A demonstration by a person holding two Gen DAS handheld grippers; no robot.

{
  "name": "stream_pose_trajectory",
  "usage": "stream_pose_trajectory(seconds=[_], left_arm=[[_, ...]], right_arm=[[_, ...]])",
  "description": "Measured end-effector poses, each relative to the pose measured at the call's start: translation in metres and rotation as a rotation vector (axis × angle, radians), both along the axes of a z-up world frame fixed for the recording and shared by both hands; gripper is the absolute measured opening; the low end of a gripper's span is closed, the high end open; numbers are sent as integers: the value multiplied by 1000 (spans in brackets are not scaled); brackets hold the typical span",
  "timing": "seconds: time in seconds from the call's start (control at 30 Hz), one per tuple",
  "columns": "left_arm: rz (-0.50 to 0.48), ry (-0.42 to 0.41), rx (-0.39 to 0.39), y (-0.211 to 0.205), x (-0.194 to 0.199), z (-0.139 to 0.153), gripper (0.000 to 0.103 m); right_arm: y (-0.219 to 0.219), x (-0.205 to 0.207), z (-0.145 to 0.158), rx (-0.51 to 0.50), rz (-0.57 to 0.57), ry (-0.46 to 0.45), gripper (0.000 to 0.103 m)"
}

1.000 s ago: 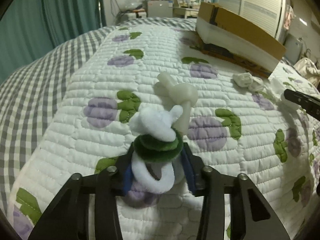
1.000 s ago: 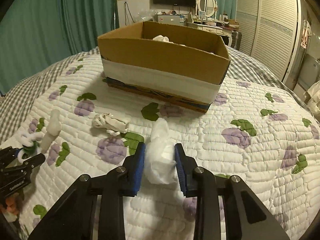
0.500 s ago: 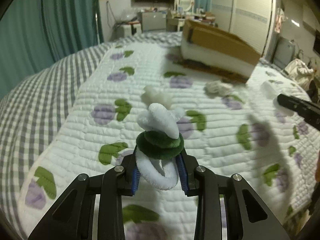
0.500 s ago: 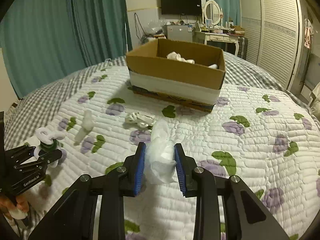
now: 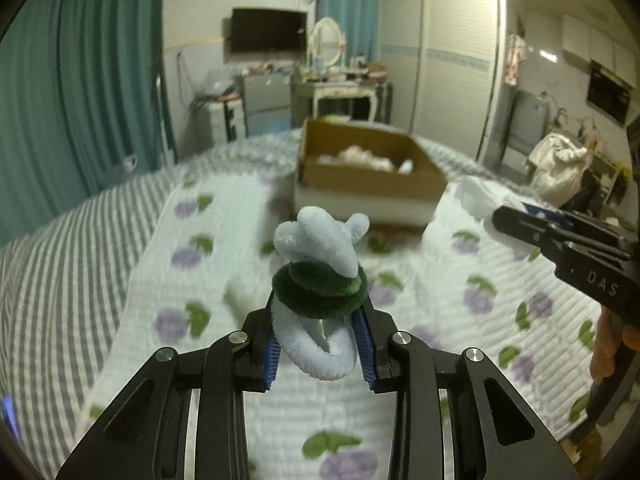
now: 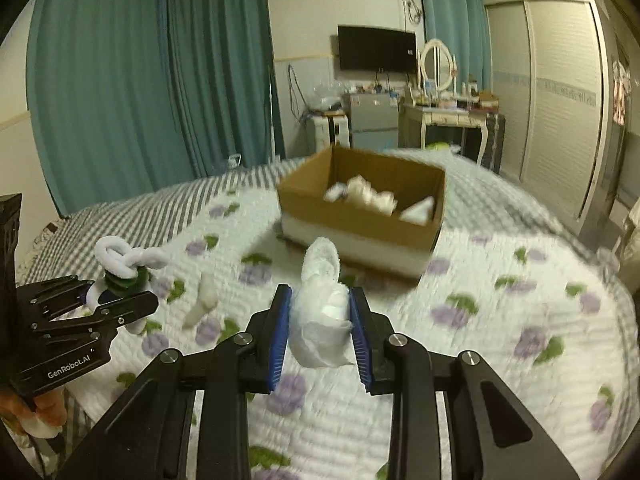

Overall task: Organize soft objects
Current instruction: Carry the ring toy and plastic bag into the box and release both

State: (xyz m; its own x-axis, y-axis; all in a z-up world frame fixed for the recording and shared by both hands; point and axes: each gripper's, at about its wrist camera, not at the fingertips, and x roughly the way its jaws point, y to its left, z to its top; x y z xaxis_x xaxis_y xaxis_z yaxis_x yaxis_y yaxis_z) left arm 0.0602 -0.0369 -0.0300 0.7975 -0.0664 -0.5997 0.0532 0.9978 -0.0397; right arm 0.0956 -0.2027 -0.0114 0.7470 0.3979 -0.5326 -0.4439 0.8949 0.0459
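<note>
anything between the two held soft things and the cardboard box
Nothing visible blocks either. The left gripper holds the white and green plush chain, the right gripper the white cloth wad; only open quilt lies before the open-topped cardboard box.

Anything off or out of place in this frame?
One white soft piece lies loose on the quilt, outside the cardboard box. Otherwise nothing odd: the left hand-held gripper holds the white-and-green plush chain, and the right hand-held gripper holds a white wad.
</note>
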Motion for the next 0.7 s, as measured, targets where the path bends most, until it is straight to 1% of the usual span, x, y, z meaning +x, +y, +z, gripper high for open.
stream_pose_trajectory(seconds=[0.2, 0.3, 0.37, 0.53, 0.7], left_arm=[[-55, -55, -2, -15, 39, 31, 31], [-64, -84, 27, -24, 65, 43, 31], [-75, -95, 31, -28, 83, 48, 31], [-71, -104, 55, -34, 137, 51, 31], [-65, -93, 62, -37, 191, 36, 31]], right_arm=[[-9, 32, 50, -11, 13, -87, 28], [-10, 52, 68, -26, 20, -113, 29], [-10, 71, 75, -31, 14, -130, 28], [-7, 115, 73, -24, -2, -139, 28], [-5, 172, 49, -6, -24, -95, 29]])
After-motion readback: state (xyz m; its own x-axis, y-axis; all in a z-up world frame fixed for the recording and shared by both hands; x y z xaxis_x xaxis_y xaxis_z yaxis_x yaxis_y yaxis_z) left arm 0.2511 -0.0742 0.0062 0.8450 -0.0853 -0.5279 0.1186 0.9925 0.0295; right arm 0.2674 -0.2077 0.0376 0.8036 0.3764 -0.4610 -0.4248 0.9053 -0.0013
